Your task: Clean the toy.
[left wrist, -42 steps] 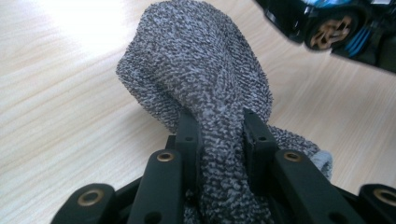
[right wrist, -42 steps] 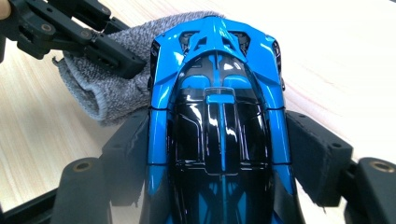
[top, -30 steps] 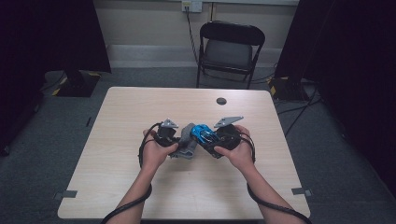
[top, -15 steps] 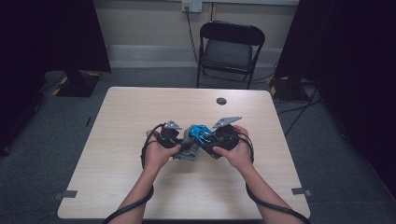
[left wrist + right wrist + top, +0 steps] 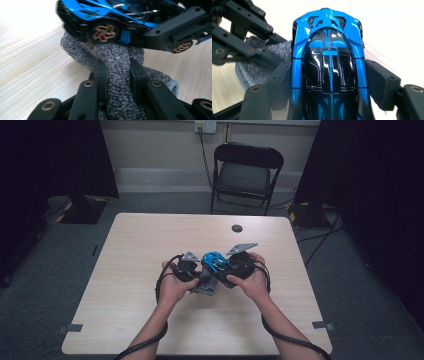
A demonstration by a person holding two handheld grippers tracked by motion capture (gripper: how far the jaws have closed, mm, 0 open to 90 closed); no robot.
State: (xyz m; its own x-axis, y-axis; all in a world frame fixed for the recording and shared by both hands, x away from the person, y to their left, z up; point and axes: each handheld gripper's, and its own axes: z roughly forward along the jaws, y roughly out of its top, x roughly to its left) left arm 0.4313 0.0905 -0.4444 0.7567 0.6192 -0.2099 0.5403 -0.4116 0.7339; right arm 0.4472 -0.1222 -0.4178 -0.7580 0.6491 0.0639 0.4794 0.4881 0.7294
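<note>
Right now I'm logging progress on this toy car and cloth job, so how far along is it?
Done: both things are picked up. The right tongs grip the blue toy car by its sides; the left tongs pinch the grey knitted cloth.
In hand: the cloth sits bunched against the car's underside, by a wheel.
Left: the car's blue body is uncovered; I can't tell whether wiping or wrapping is meant.
</note>
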